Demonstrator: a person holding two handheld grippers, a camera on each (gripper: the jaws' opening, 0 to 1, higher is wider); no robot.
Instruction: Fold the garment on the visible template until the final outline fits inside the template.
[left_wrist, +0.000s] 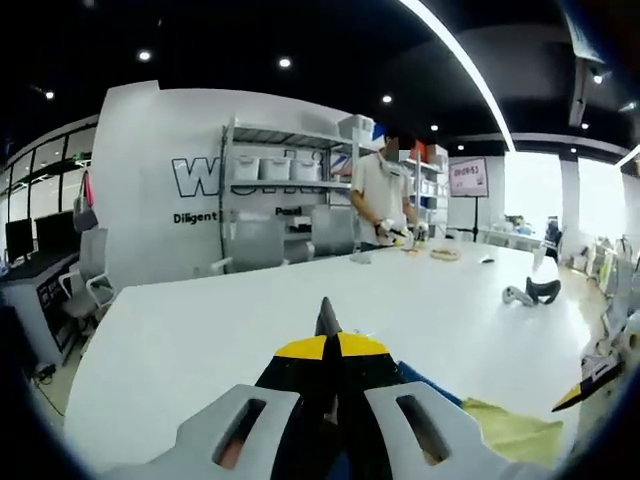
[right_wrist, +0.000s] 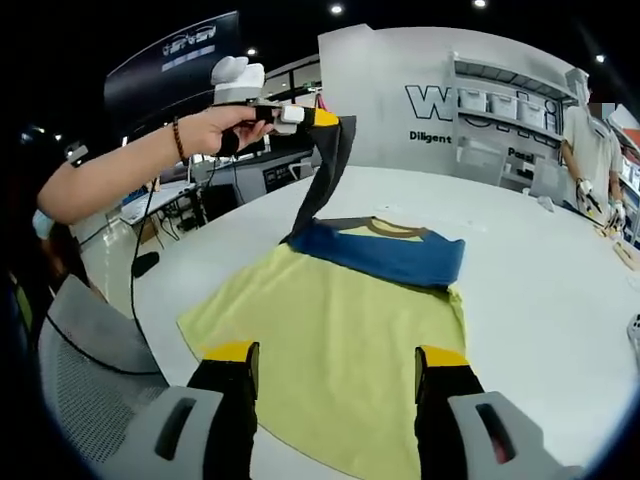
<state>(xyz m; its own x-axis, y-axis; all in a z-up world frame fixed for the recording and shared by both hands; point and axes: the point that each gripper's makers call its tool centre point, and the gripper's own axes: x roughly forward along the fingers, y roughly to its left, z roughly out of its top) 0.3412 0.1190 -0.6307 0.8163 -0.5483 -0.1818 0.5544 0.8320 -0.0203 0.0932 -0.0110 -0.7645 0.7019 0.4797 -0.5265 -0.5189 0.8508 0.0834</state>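
A yellow T-shirt (right_wrist: 330, 340) with a blue chest band (right_wrist: 385, 255) lies flat on the white table (right_wrist: 540, 300). A hand holds my left gripper (right_wrist: 315, 118) high above the shirt's far left corner. It is shut on the grey sleeve (right_wrist: 322, 185), which hangs stretched down to the shirt. In the left gripper view the jaws of that gripper (left_wrist: 328, 345) are pressed together, with a dark sliver of the sleeve (left_wrist: 327, 312) sticking up between them. My right gripper (right_wrist: 336, 355) stands open over the near hem, with nothing between its fingers; it also shows at the edge (left_wrist: 595, 375).
A person (left_wrist: 382, 200) stands at the table's far end beside shelving (left_wrist: 280, 190). A white and black controller (left_wrist: 530, 292) lies on the table. A mesh chair (right_wrist: 80, 380) is at the near left, and desks with office chairs (left_wrist: 85, 275) are beyond it.
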